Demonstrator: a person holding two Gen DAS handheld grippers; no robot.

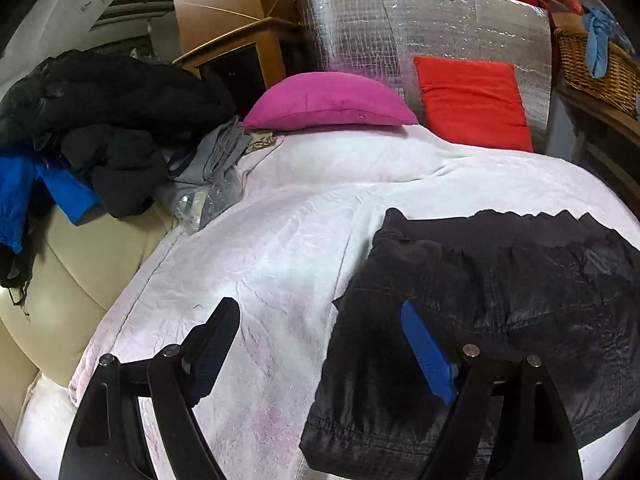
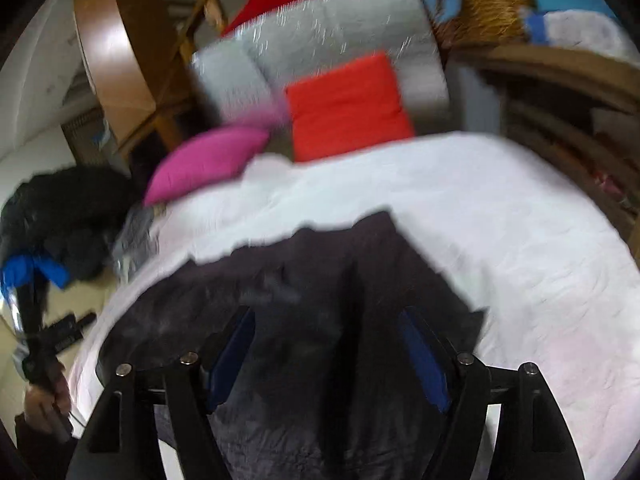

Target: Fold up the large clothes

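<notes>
A black garment point(image 1: 500, 320) lies folded on the white bedcover point(image 1: 280, 240), at the right of the left wrist view. My left gripper point(image 1: 320, 320) is open and empty, above the garment's left edge, one finger over the cover and the other over the cloth. In the blurred right wrist view the same garment point(image 2: 320, 280) fills the lower middle. My right gripper point(image 2: 326, 330) is open just above it, its fingers spread over the cloth with nothing between them. The left gripper point(image 2: 68, 332) shows at the far left of that view.
A magenta pillow point(image 1: 328, 100) and a red cushion point(image 1: 472, 100) lie at the bed's head against a silver foil panel point(image 1: 420, 32). A heap of black, blue and grey clothes point(image 1: 100, 140) sits at the left. A wicker basket point(image 1: 600, 68) stands at the right.
</notes>
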